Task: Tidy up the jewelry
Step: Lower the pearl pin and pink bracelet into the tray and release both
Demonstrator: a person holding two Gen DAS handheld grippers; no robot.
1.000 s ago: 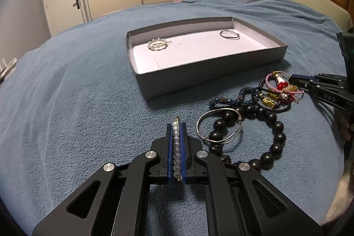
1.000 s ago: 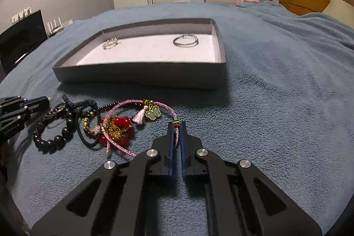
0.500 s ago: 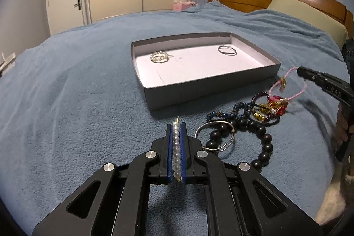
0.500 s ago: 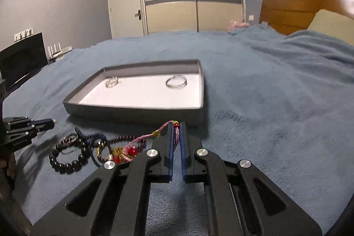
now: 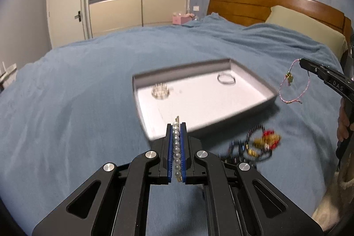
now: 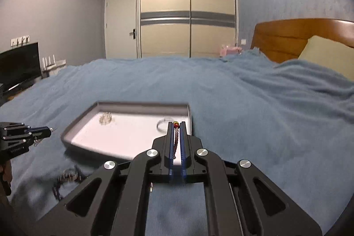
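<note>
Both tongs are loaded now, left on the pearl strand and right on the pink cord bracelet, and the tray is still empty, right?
Not quite: the tray isn't empty. The left wrist view shows a silver bangle and a sparkly ring-shaped piece in it. The left tongs do grip the pearl strand, the right tongs the pink cord bracelet.

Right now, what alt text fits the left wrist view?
The left gripper pinches a pearl strand above a blue bedspread, just short of a grey tray holding a ring and a blurred sparkly piece. At right, the right gripper dangles a pink cord bracelet over a jewelry pile.
</note>
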